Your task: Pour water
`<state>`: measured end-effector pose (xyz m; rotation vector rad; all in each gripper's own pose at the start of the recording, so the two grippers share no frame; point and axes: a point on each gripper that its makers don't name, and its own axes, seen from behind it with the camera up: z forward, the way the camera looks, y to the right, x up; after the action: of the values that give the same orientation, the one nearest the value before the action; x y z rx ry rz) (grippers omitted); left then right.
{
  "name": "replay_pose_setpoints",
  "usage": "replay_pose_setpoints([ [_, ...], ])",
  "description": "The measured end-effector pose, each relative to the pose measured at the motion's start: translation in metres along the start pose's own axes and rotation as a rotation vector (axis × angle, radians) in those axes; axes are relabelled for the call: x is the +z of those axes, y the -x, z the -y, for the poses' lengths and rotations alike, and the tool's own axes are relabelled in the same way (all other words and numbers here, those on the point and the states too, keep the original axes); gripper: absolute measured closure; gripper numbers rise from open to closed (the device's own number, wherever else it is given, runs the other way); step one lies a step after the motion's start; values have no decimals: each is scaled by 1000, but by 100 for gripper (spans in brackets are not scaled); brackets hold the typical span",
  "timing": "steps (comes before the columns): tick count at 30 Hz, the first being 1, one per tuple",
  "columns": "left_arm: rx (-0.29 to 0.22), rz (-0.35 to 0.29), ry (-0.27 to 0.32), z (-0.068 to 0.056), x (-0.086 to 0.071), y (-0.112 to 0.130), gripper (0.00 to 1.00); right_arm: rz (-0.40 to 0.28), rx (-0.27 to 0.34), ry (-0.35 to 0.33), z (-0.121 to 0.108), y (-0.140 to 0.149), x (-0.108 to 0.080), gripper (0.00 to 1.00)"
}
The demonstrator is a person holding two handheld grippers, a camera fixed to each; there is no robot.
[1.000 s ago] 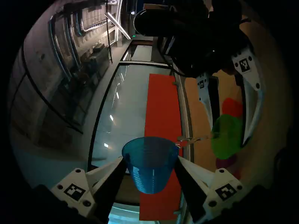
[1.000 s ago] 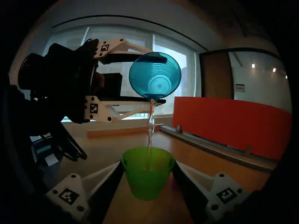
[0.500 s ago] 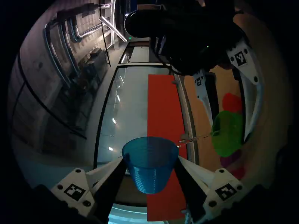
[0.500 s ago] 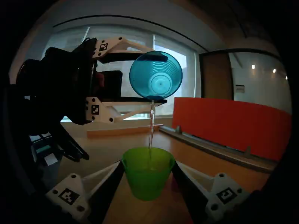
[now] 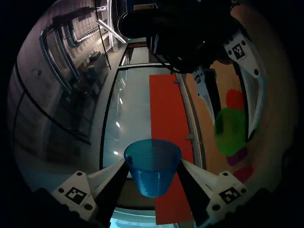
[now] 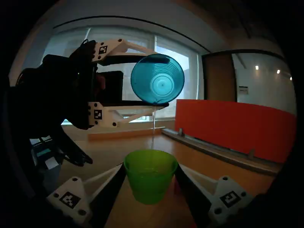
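- Water [image 6: 153, 129] fell as a thin thread from the lip of the blue cup [image 6: 157, 78] into the green cup [image 6: 151, 174].
- The left gripper [image 5: 152, 164] clasped the blue cup between both fingers. It held the cup tipped on its side, mouth toward the right gripper's camera, directly above the green cup.
- The right gripper [image 6: 151, 168] grasped the green cup upright, both fingers pressed to its sides, over the table [image 6: 212, 167]. Whether the cup rested on the table could not be told.
- In the right gripper view the blue cup's bottom showed plainly and its inside looked nearly empty. How much water sat in the green cup could not be told.
- The pour looked almost finished: most of the water seemed to be across, with only a last trickle draining.
- What seemed left was to let the thread stop, turn the blue cup upright and set both cups down.
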<state>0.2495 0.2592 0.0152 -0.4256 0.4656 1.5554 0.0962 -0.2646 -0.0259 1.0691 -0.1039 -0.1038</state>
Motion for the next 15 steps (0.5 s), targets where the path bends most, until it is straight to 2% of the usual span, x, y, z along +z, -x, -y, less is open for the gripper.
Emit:
replay_pose_setpoints([
  [6,0,-7,2,-1,-3,-2,16,1,-1,1,-1,1,0,8],
  [15,-7,-11,0,8,-2,0,16,-2,-1,3,-1,-1,0,8],
])
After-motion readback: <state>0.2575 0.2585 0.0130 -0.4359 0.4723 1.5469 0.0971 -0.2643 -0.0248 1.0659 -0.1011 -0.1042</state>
